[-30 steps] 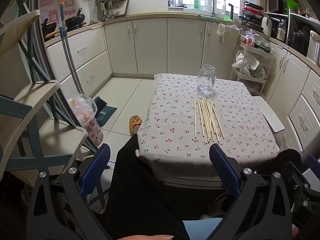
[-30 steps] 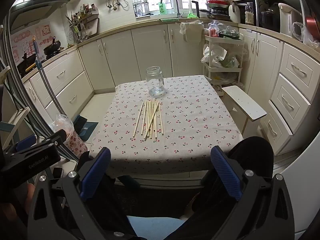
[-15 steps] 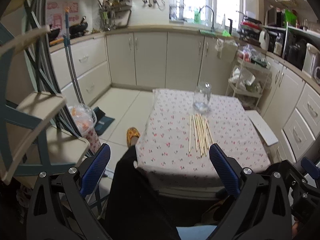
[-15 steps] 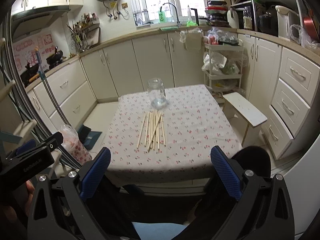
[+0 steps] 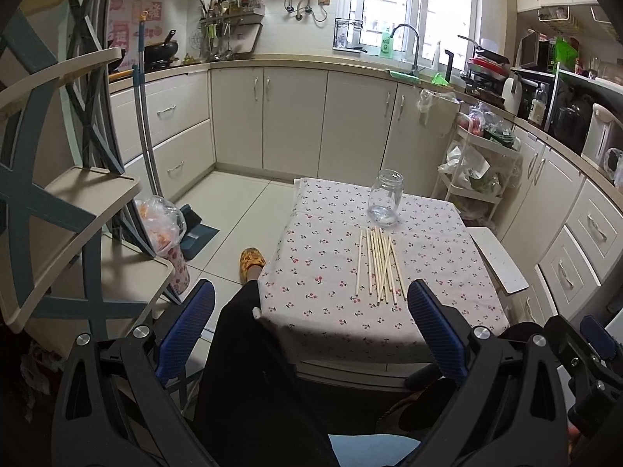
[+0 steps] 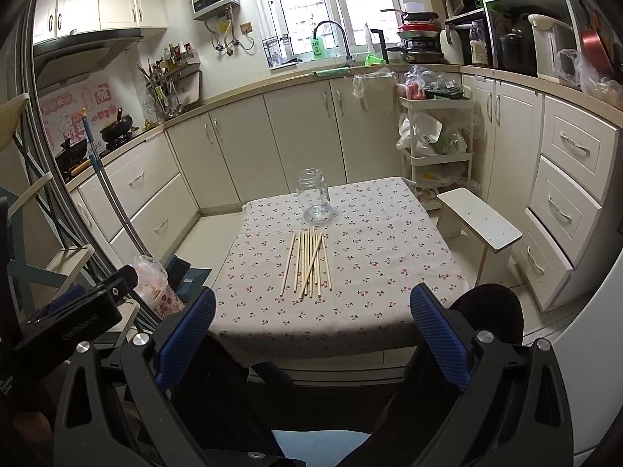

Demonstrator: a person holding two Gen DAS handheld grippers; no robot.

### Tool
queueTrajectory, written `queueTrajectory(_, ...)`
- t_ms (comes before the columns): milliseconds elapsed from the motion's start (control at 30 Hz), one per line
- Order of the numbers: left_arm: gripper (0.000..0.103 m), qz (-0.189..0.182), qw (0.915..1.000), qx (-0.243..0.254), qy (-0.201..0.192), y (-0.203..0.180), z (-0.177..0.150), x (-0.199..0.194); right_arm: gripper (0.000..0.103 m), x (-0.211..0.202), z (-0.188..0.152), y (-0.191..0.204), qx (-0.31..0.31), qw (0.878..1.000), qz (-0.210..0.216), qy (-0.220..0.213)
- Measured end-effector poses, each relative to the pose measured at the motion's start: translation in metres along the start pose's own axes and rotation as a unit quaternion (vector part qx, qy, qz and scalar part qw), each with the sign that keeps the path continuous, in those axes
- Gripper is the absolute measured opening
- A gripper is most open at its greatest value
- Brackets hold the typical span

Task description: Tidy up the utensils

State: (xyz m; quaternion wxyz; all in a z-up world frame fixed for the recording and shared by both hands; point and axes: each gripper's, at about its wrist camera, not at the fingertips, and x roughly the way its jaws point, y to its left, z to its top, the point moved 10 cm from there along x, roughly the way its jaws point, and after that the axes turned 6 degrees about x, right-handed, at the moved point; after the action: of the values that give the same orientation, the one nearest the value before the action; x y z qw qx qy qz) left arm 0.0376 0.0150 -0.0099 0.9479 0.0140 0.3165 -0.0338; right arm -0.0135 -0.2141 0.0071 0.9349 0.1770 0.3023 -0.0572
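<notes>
**Both grippers held wide, short of the table**

The left gripper (image 5: 307, 323) and right gripper (image 6: 309, 327) are being held wide apart, gripping nothing. Beyond them, chopsticks (image 6: 307, 262) are lying loosely bunched on the cherry-print tablecloth (image 6: 389, 264), just before an upright glass jar (image 6: 314, 196).

Left tongs (image 5: 309, 329) and right tongs (image 6: 311, 334) spread wide, empty

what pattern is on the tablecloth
Small red cherries scattered on a pale cloth; the tablecloth shows best in the right wrist view.
</notes>
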Motion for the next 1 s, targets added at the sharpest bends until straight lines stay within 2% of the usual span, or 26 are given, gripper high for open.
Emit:
queueTrajectory(233,0.095,-0.002,0.9998,0.019,-0.01,-0.005,-0.003,-0.008,0.096,-0.008,-0.009,0.022,-0.058,0.998,0.006,-0.028)
queueTrajectory(433,0.095,0.004,0.9997,0.015,-0.02,-0.002,-0.002,-0.012,0.096,-0.003,-0.011,0.017,-0.052,0.999,0.001,-0.011)
queueTrajectory(633,0.095,0.002,0.9998,0.015,-0.009,-0.004,-0.006,-0.008,0.096,0.002,-0.015,0.01,-0.036,0.999,-0.007,0.0)
queueTrajectory(1000,0.095,-0.001,0.9997,0.021,-0.01,-0.009,-0.006,-0.009,0.096,-0.003,-0.013,0.006,-0.03,0.999,-0.011,-0.007)
